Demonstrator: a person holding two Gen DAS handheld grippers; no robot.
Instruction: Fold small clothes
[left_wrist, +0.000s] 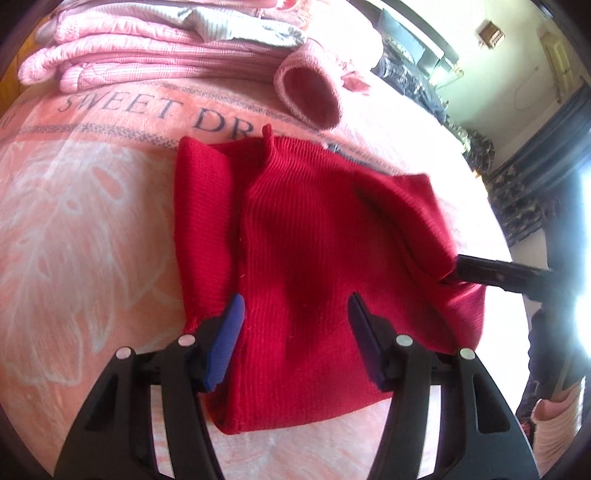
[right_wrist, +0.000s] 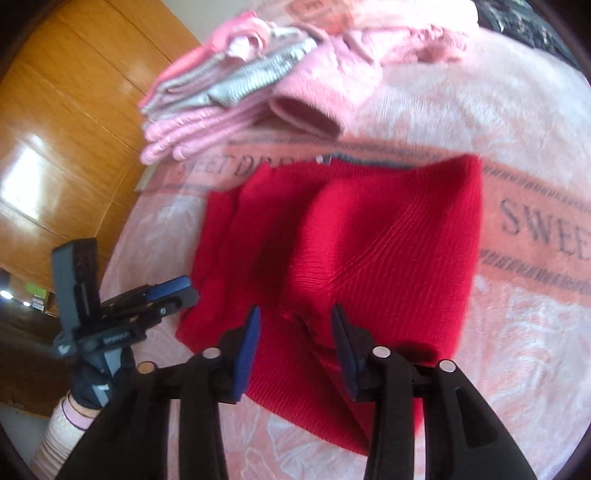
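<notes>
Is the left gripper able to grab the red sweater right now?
Probably yes. The left gripper is open, with its blue fingers spread over the near part of the red sweater, and nothing lies between them. The right gripper is at another edge, out of its way.

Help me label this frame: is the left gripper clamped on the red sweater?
No, the left gripper is open above the red sweater.

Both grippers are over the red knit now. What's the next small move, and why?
Probably lower the left gripper and close it on the near edge of the red knit garment. Its jaws are open over the cloth, holding nothing. The right gripper is open at the same hem, so both could then lift it for a fold toward the pink stack.
</notes>
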